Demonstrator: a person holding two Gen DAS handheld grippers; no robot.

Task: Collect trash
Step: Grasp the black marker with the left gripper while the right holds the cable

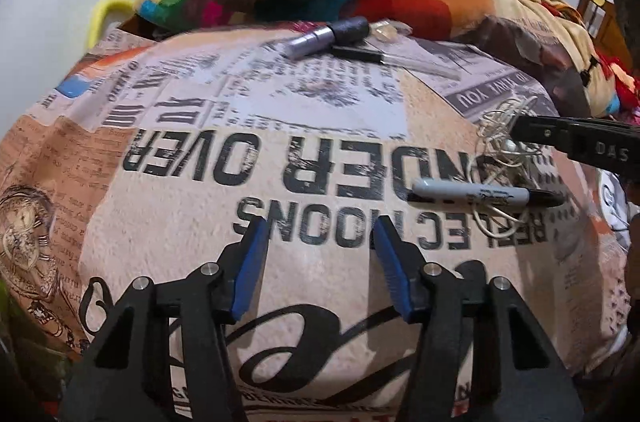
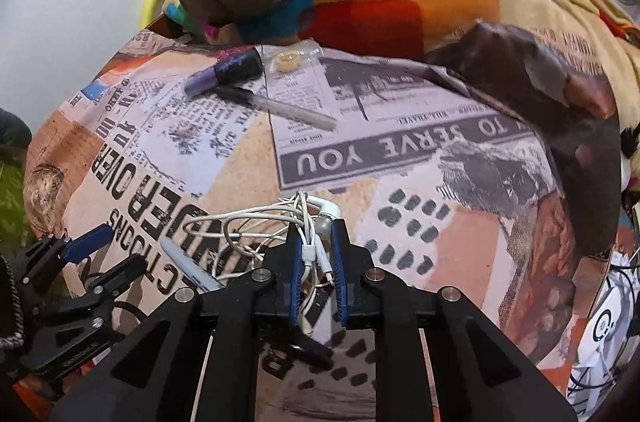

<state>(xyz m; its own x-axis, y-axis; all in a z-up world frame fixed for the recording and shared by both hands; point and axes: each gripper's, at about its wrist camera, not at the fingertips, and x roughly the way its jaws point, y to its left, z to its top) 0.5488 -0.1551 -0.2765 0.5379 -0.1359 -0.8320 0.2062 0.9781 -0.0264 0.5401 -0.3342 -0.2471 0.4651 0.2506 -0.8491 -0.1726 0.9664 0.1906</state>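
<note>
left wrist view: your left claw (image 1: pixel 320 222) is spread wide with nothing in it, low over the bed sheet (image 1: pixel 192 222) printed like old news pages. a gray marker (image 1: pixel 486 196) lies on a thin white cord (image 1: pixel 502 130).

right wrist view: only here you see your right claw (image 2: pixel 314 234) squeezing that tangled cord (image 2: pixel 256 222). far off lie a purple tube (image 2: pixel 224 70), a pen (image 2: pixel 280 108) and a clear wrapper (image 2: pixel 290 58).
</note>
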